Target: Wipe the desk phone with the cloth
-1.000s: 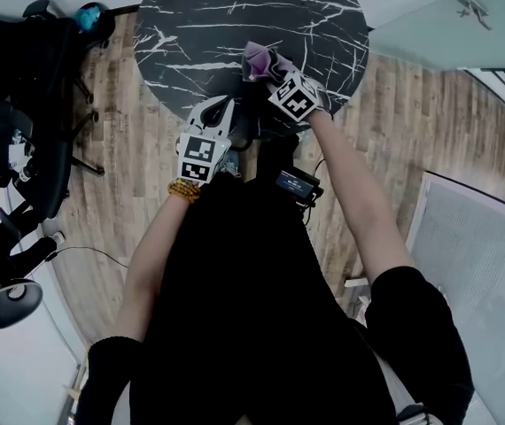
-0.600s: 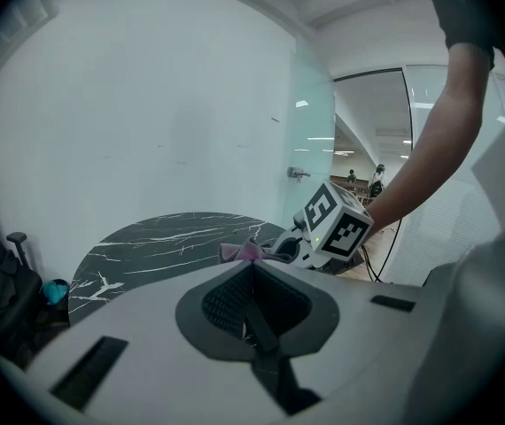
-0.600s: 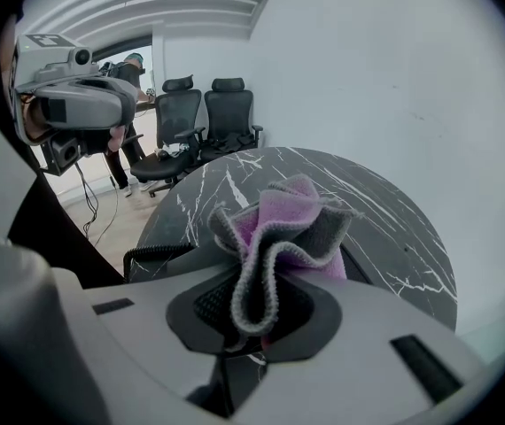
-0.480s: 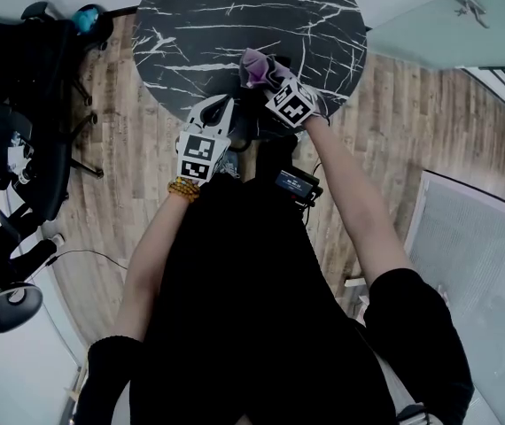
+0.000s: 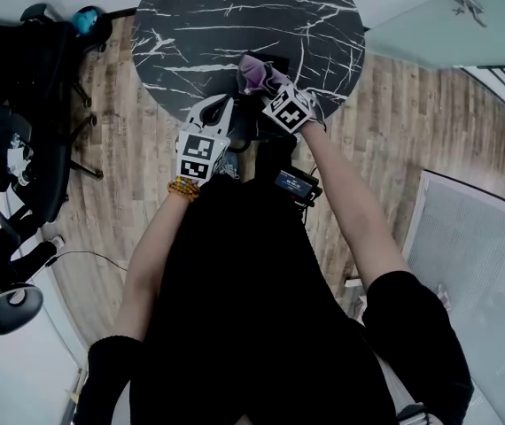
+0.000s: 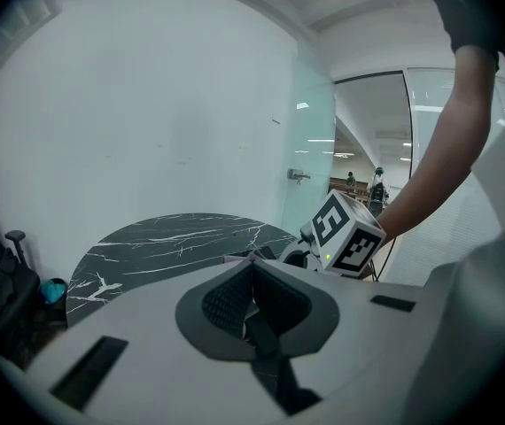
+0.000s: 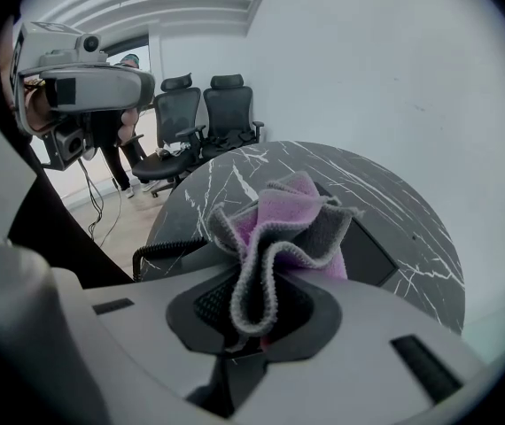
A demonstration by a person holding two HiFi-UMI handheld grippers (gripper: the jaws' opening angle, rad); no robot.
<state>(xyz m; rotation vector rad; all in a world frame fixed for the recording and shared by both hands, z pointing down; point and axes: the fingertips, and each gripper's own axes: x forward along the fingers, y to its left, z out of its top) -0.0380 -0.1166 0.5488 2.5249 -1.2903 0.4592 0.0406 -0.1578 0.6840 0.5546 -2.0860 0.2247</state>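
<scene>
A grey and pink cloth (image 7: 288, 224) bunches out of my right gripper (image 7: 257, 283), which is shut on it. In the head view the cloth (image 5: 252, 71) rests over the black desk phone (image 5: 277, 60) on the near side of the round black marble table (image 5: 235, 7). The right gripper view shows the phone's dark flat face (image 7: 372, 255) just under the cloth and its coiled cord (image 7: 159, 251) to the left. My left gripper (image 5: 220, 104) hovers at the table's near edge, left of the phone, its jaws (image 6: 252, 268) shut and holding nothing. The right gripper's marker cube (image 6: 345, 233) shows beside it.
Black office chairs (image 5: 22, 69) stand left of the table on the wooden floor, seen also as chairs (image 7: 208, 113) behind the table. A glass partition (image 5: 447, 16) lies to the right. A small device (image 5: 295, 182) hangs at the person's waist.
My right gripper has slid the cloth a little left and toward the person across the phone. The left gripper has hardly moved.
</scene>
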